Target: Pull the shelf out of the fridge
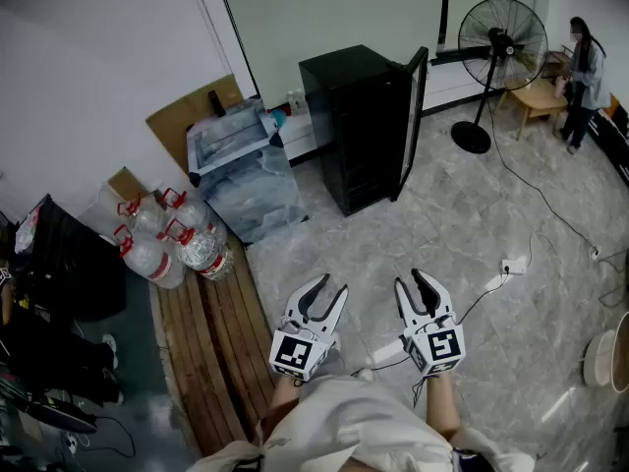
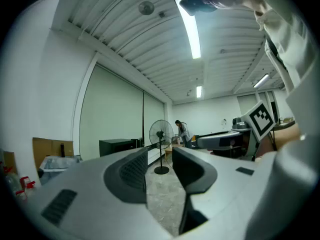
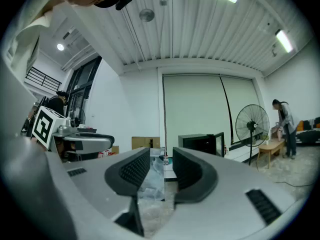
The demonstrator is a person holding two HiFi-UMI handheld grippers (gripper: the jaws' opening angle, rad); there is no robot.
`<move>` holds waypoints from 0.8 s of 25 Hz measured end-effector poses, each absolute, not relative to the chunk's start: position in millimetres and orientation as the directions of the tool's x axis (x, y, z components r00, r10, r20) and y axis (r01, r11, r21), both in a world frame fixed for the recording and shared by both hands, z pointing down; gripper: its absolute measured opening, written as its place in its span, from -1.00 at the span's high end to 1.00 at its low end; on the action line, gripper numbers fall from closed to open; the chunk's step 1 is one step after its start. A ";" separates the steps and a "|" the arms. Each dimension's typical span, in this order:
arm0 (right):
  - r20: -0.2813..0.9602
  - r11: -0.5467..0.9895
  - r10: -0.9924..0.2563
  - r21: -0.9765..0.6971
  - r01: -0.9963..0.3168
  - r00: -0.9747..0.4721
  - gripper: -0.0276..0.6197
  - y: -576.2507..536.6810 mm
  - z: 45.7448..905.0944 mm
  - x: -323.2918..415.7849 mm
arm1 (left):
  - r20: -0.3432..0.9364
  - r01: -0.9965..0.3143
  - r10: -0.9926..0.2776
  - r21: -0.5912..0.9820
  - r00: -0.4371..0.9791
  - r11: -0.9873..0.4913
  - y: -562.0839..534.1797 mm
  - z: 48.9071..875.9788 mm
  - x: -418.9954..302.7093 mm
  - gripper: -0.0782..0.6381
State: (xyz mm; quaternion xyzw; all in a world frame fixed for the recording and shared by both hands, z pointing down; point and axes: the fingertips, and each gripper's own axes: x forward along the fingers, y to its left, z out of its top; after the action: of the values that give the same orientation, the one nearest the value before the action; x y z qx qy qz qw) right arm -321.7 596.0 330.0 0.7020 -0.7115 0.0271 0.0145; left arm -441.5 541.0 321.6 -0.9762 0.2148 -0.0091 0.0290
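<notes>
Left gripper (image 1: 334, 285), right gripper (image 1: 410, 278), upright fridge (image 1: 346, 116) open

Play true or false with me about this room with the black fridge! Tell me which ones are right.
1. The fridge has its door open. True.
2. The left gripper is holding something. False: its jaws are shut on nothing.
3. In the head view, the standing fan is to the right of the fridge. True.
4. The water bottles stand on top of the fridge. False: they are down low at the left, by the wooden planks.
5. The right gripper touches the fridge door. False: it is held close to the person, well away from the fridge.
</notes>
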 end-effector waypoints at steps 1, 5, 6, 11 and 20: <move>0.055 0.013 -0.998 -0.028 -1.000 -0.014 0.51 590.9 330.7 -321.0 | 0.003 -0.421 -0.422 -0.057 0.907 -0.905 535.5 321.7 -440.8 0.37; 0.050 0.008 -0.999 -0.046 -0.999 -0.010 0.42 568.2 333.6 -319.3 | -0.030 -0.429 -0.428 -0.048 0.903 -0.902 512.1 319.6 -439.2 0.37; 0.052 0.006 -0.999 -0.047 -0.999 -0.009 0.42 561.8 334.7 -319.0 | -0.040 -0.430 -0.429 -0.046 0.903 -0.902 505.6 319.8 -439.1 0.37; 0.071 -0.006 -0.997 -0.034 -0.999 0.004 0.40 526.5 338.2 -311.9 | -0.021 -0.415 -0.414 -0.038 0.910 -0.909 465.9 329.3 -433.1 0.37; 0.098 -0.045 -0.994 -0.038 -0.998 0.041 0.40 462.8 337.9 -301.3 | -0.010 -0.361 -0.361 -0.049 0.932 -0.931 393.9 328.7 -418.7 0.37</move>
State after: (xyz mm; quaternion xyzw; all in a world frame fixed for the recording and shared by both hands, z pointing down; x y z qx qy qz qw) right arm -301.3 462.8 337.9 0.7212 -0.6907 0.0489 0.0201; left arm -418.7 393.9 328.7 -0.9827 0.1838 0.0002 0.0248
